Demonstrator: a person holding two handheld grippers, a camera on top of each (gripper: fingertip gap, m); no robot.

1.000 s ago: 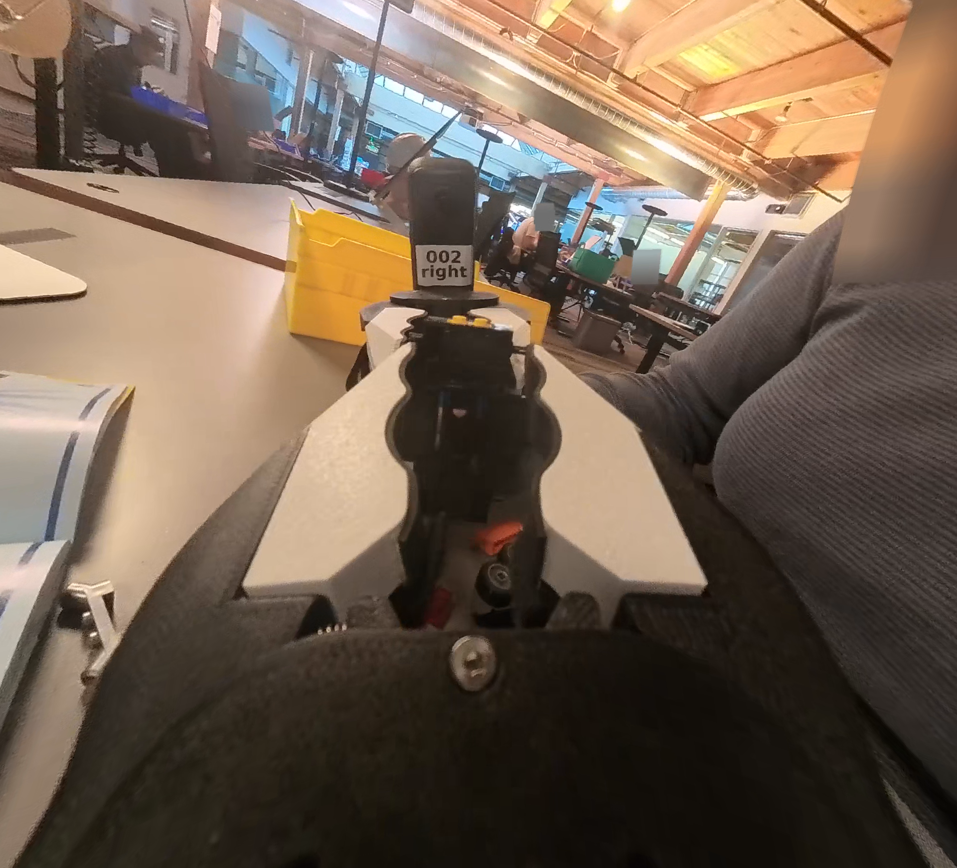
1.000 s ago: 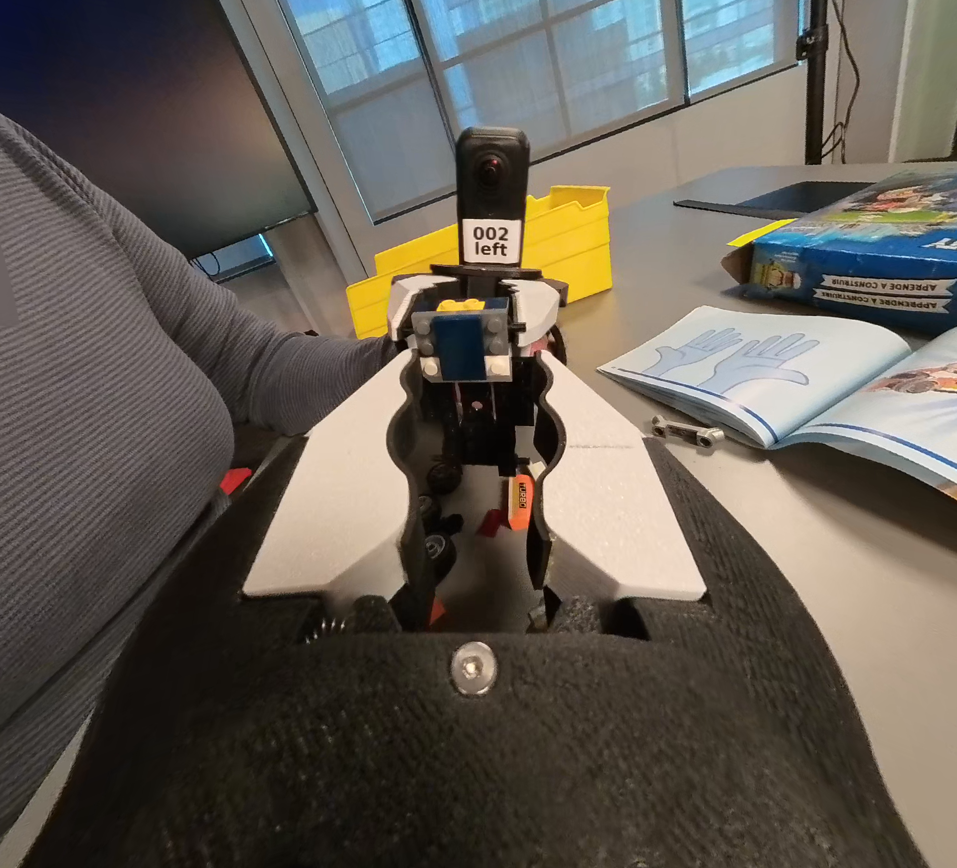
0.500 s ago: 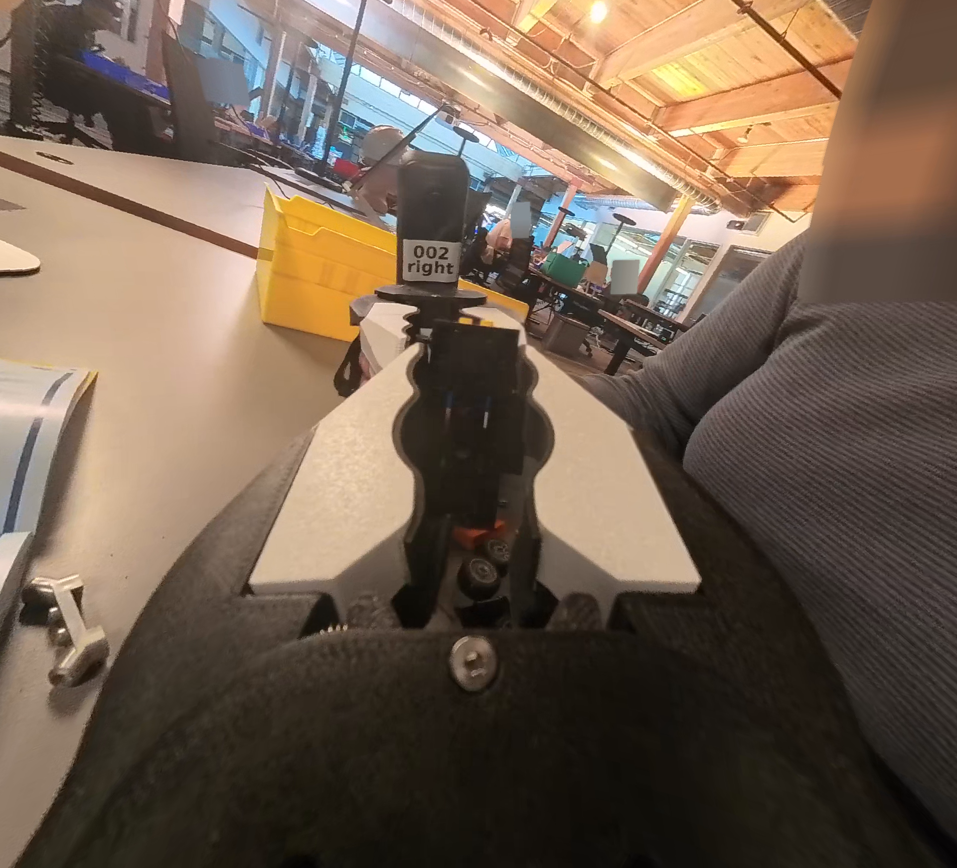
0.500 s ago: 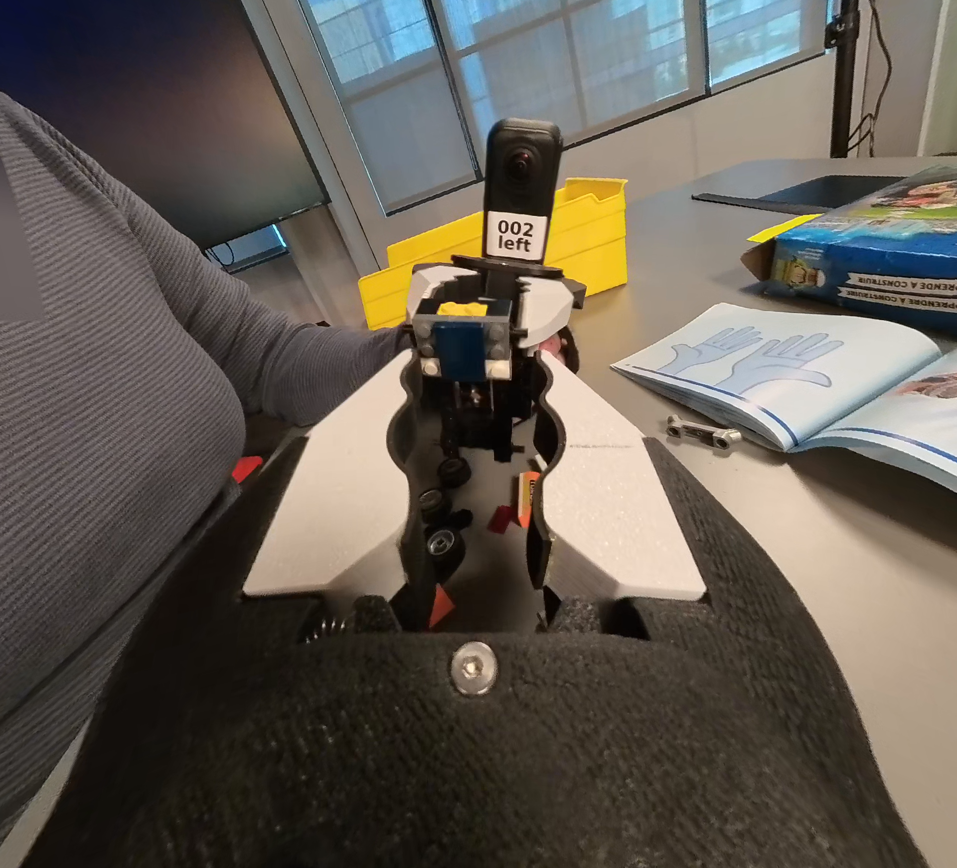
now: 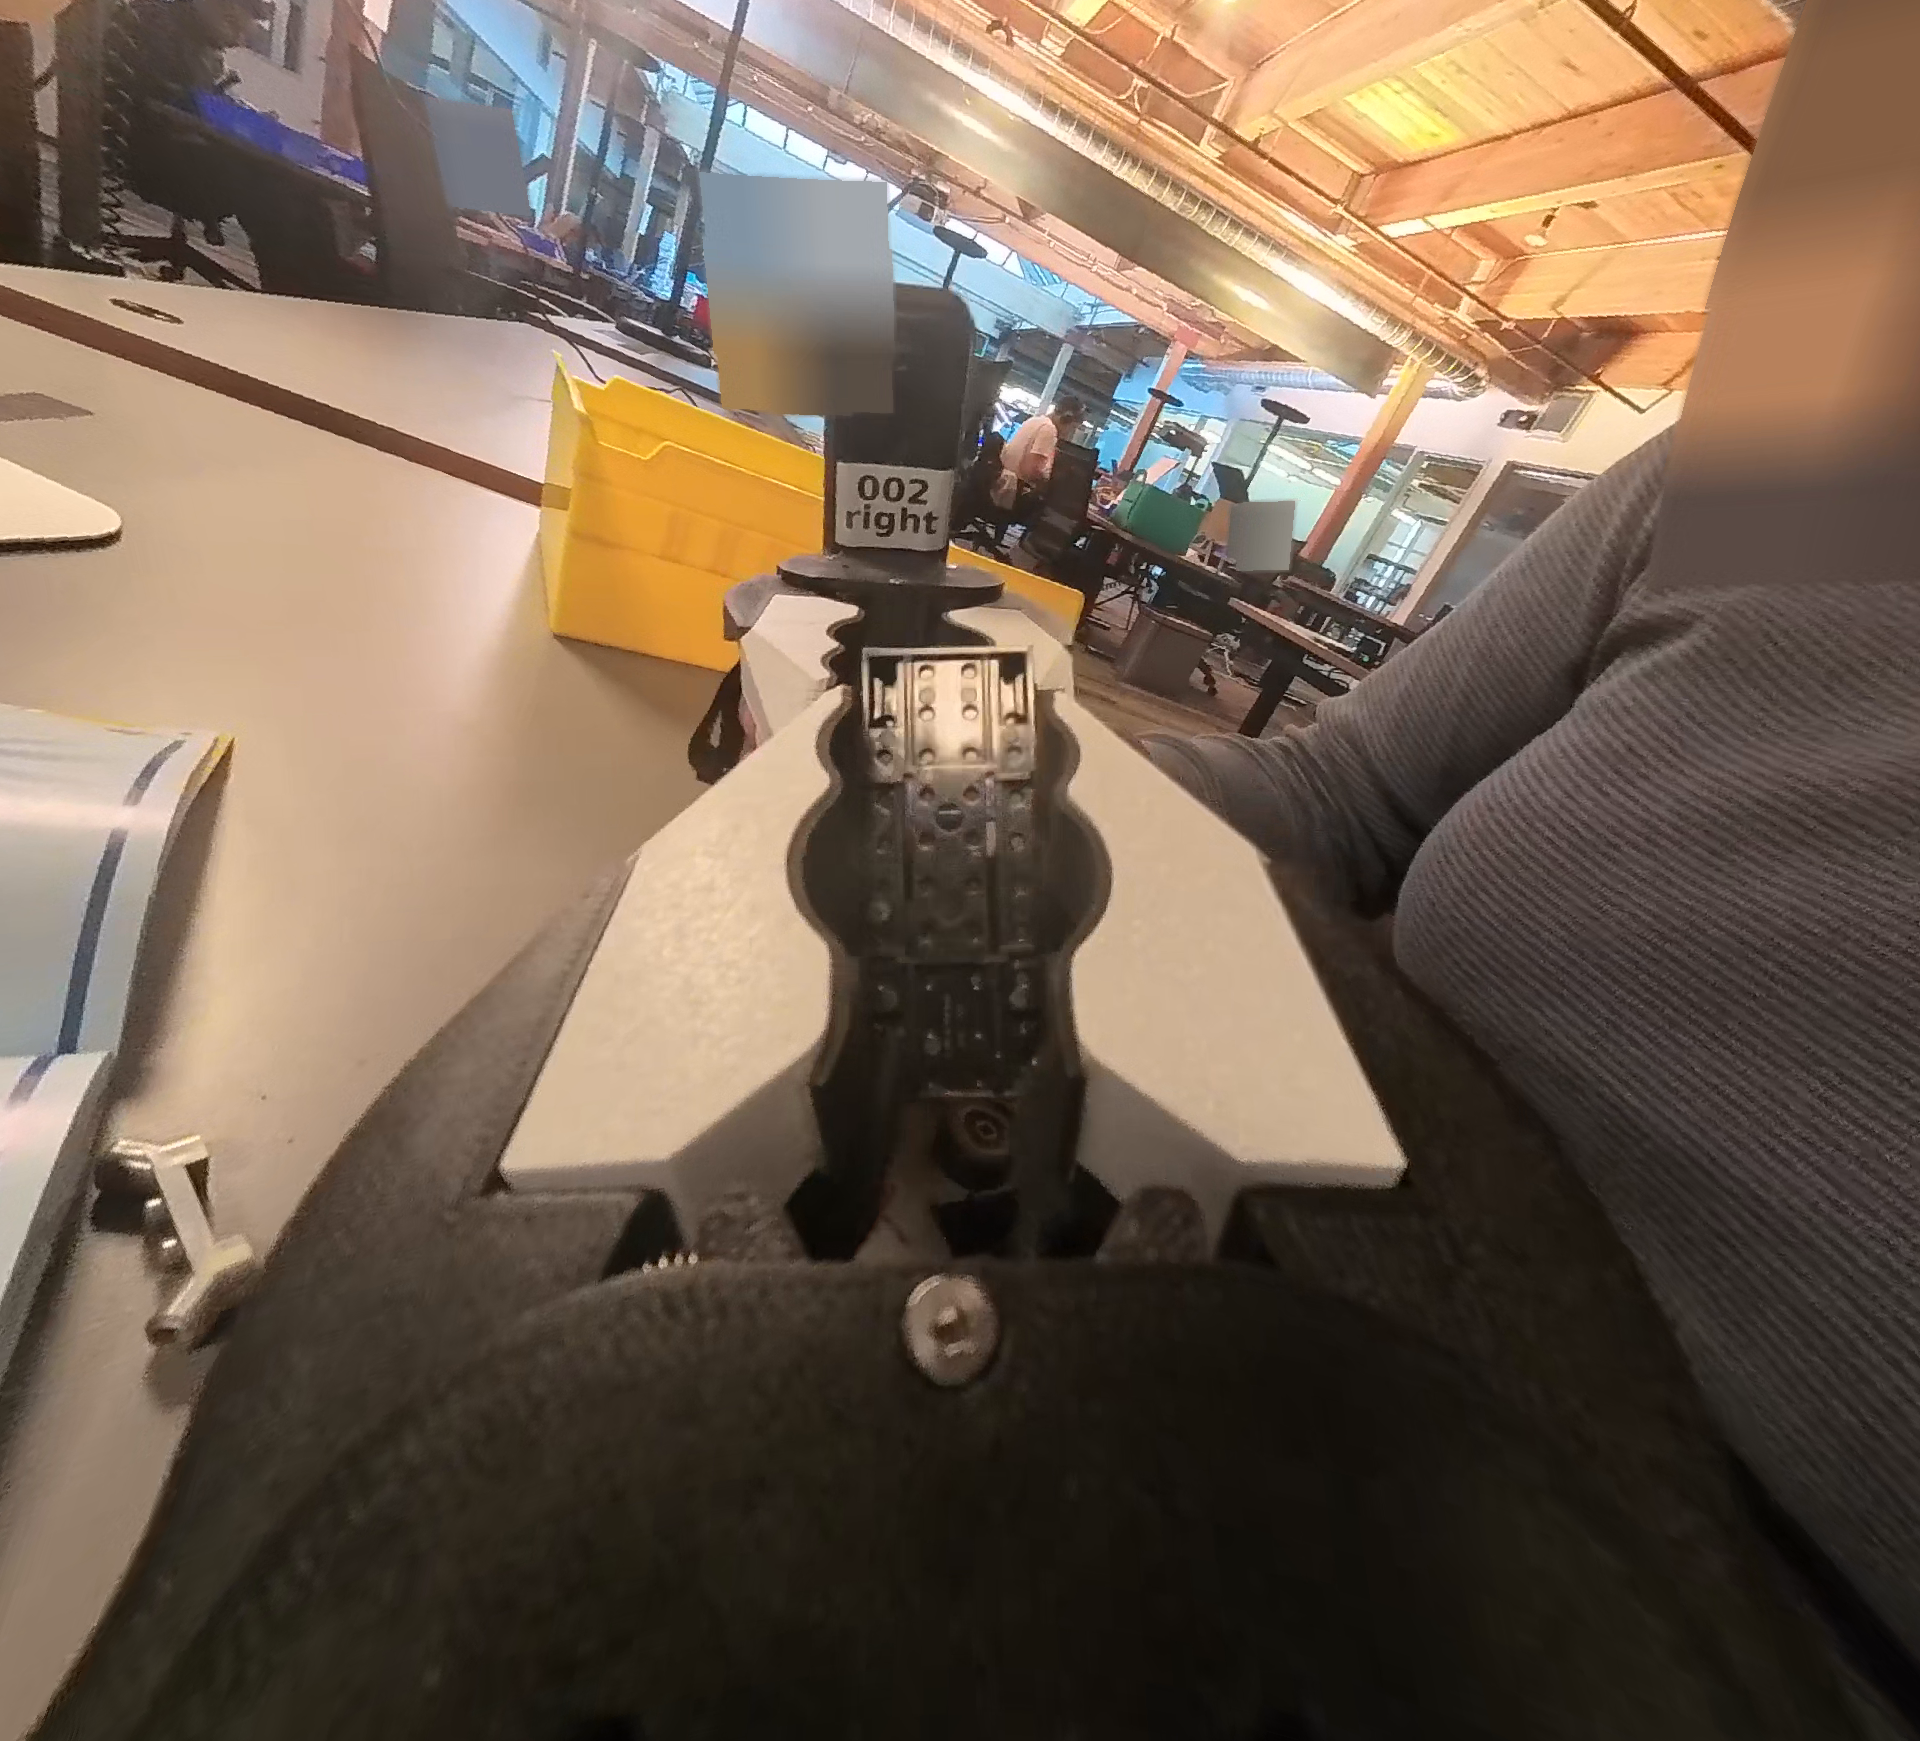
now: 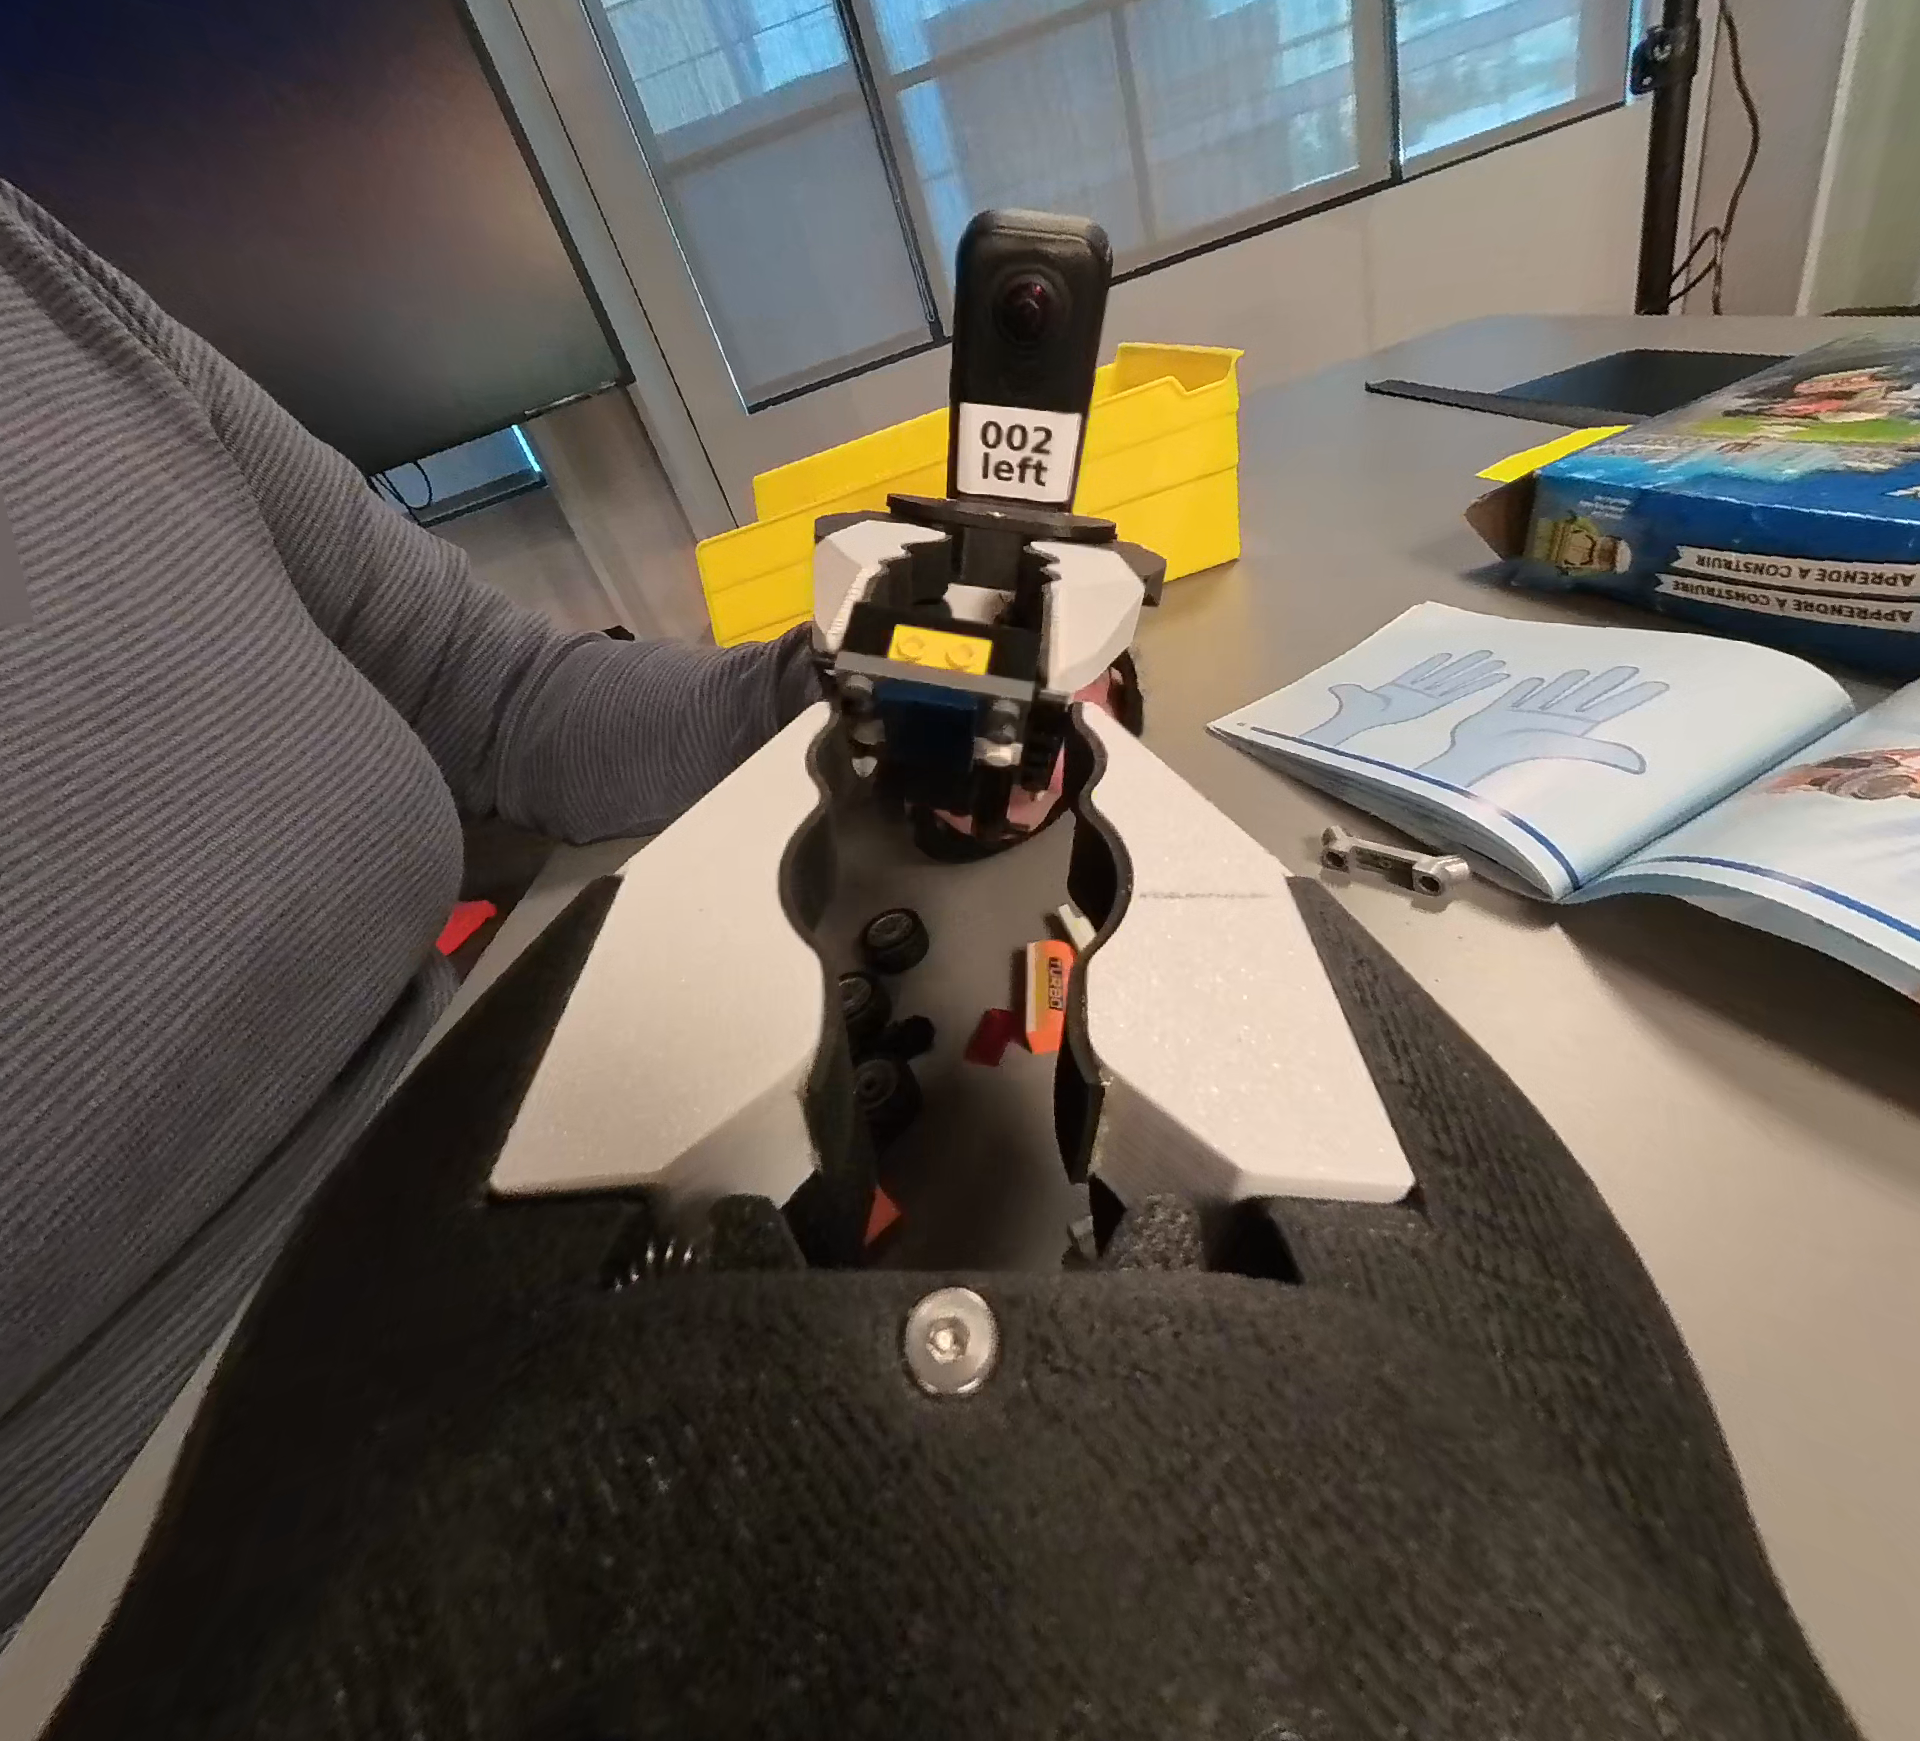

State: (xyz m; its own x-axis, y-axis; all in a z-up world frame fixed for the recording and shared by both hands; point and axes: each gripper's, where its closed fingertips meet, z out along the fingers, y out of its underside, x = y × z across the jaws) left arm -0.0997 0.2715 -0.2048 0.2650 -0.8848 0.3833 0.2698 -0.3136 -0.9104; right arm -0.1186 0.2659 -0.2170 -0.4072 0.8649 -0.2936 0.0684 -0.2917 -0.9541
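Toy brick model (image 5: 951, 860), black and grey with a yellow brick and a dark blue part on top, is held above the grey table (image 5: 312, 704) between both tools. The left gripper (image 5: 951, 735) is closed on it along its sides. The right gripper (image 6: 940, 735) meets it at the near end; whether its pads press on it I cannot tell. Under them small black wheels (image 6: 883, 943) and an orange piece (image 6: 1044, 985) lie on the table. The yellow bin (image 6: 1174, 486) stands behind; its inside is not visible. A blue box (image 6: 1714, 528) with open flap lies at right, near an open booklet (image 6: 1558, 756) and a grey beam piece (image 6: 1392, 860)
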